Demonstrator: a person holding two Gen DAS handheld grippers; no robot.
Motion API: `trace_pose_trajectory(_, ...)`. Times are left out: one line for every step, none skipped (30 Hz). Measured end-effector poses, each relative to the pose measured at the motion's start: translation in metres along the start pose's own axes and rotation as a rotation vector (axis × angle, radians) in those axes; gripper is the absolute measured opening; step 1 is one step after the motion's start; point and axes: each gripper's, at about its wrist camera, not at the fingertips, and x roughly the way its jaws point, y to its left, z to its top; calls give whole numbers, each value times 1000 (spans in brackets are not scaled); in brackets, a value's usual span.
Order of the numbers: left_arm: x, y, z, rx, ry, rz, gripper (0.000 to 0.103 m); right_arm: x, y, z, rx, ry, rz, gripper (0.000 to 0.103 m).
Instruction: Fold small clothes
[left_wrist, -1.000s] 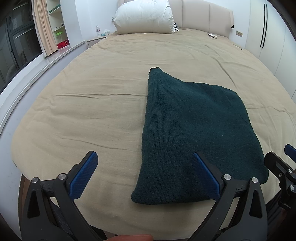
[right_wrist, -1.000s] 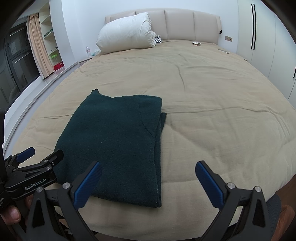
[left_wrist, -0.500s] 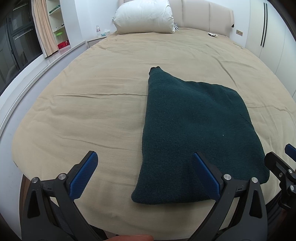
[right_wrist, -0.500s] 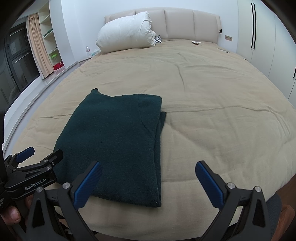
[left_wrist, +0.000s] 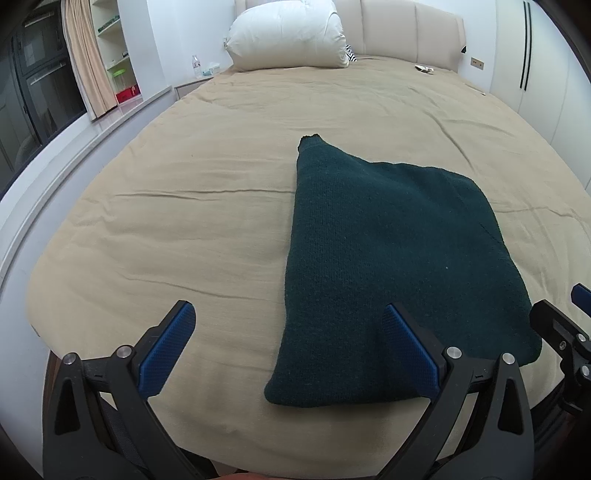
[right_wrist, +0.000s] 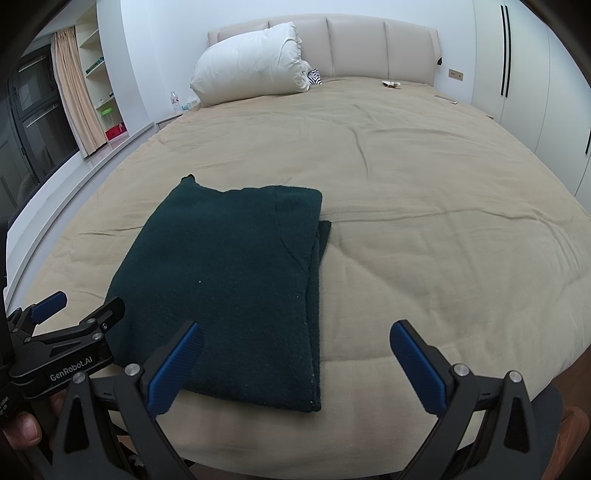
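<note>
A dark green knitted garment (left_wrist: 391, 251) lies folded flat near the front edge of the bed; it also shows in the right wrist view (right_wrist: 229, 280). My left gripper (left_wrist: 288, 350) is open and empty, above the garment's near left corner, its right finger over the cloth. My right gripper (right_wrist: 295, 363) is open and empty, above the garment's near right corner, its left finger over the cloth. Each gripper shows at the edge of the other's view.
The beige bedspread (left_wrist: 184, 206) covers a wide bed. A white pillow (right_wrist: 251, 70) leans on the headboard at the back. A window ledge and shelves run along the left; white wardrobes stand at the right.
</note>
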Motion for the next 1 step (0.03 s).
trace_pose_trajectory(0, 0, 0, -1, 1, -3, 103, 0, 0, -1, 0, 0, -2, 103)
